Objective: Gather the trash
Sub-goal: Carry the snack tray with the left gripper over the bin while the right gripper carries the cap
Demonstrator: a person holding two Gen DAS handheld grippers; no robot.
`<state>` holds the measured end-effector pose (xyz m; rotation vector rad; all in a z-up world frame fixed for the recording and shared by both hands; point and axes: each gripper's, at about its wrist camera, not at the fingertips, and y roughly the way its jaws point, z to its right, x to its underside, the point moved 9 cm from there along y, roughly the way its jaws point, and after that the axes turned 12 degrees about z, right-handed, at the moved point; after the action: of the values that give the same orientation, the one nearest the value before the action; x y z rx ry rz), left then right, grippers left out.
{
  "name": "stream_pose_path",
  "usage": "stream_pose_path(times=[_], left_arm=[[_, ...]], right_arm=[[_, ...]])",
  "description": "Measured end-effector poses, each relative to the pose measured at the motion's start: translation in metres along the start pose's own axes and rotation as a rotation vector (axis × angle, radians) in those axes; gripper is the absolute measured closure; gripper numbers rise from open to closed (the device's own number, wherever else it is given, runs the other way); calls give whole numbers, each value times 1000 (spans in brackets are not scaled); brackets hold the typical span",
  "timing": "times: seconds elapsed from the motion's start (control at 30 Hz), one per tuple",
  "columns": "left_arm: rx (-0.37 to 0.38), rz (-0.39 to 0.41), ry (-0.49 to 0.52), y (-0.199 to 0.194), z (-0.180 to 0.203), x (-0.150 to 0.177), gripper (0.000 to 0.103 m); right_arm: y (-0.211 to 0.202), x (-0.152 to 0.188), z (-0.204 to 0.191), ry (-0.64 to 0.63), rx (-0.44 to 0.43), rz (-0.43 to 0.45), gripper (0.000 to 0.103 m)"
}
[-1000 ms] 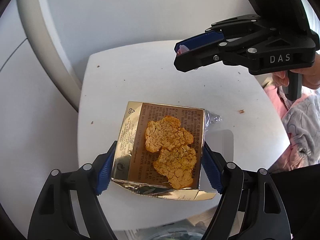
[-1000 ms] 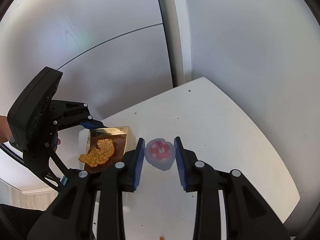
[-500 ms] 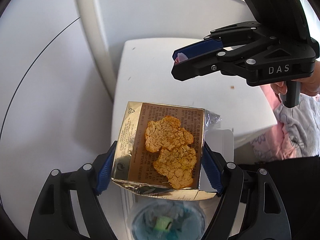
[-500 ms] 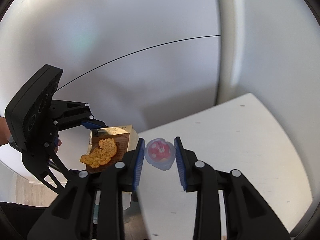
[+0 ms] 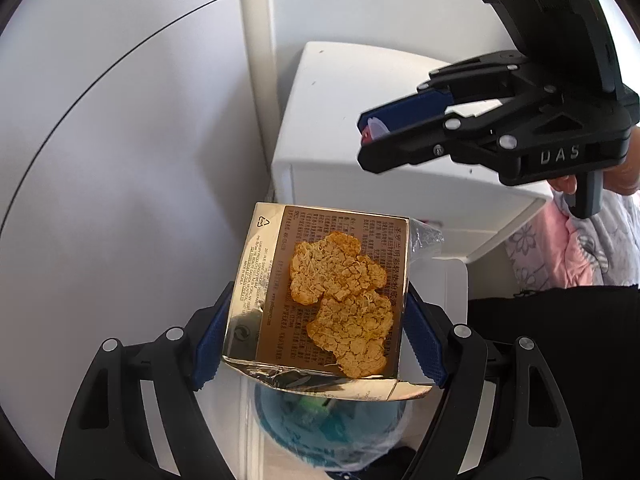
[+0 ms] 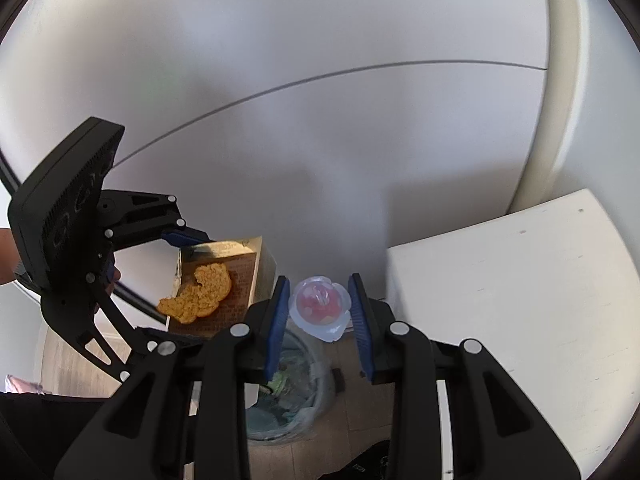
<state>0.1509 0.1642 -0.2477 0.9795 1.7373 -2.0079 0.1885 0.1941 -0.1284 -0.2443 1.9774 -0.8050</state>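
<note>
Gold box (image 5: 320, 300), jelly cup (image 6: 320, 306) — probably over bin (image 6: 288, 412)

We hold our left tongs (image 5: 316, 316) angled steeply downward, blue pads wide apart and pressed against the two sides of what they carry. Our right tongs (image 6: 320, 308) tilt down too, pads set narrow and clamped on a small load. A hand (image 5: 624, 168) grips the right handle, and both tongs are in the air.

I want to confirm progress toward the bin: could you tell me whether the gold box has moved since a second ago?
Yes. The gold box, clamped in the left gripper, has left the white table and now hangs over the trash bin.
</note>
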Motion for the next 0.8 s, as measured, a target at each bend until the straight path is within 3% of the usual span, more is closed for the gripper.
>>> stream_pose_path(times=[0.4,0.73,0.8], left_arm=[[-37,-53,-97,-6,-10,80,28],[-45,-116,-159,20,-8,157,28],[-56,-116,-175,29,-10,169,28]], right_arm=[[66,59,-38,-34,-74,-124,73],[129,103,-54,-100,-141,-221,73],[131,126,-62,-123,-158,-232,73]])
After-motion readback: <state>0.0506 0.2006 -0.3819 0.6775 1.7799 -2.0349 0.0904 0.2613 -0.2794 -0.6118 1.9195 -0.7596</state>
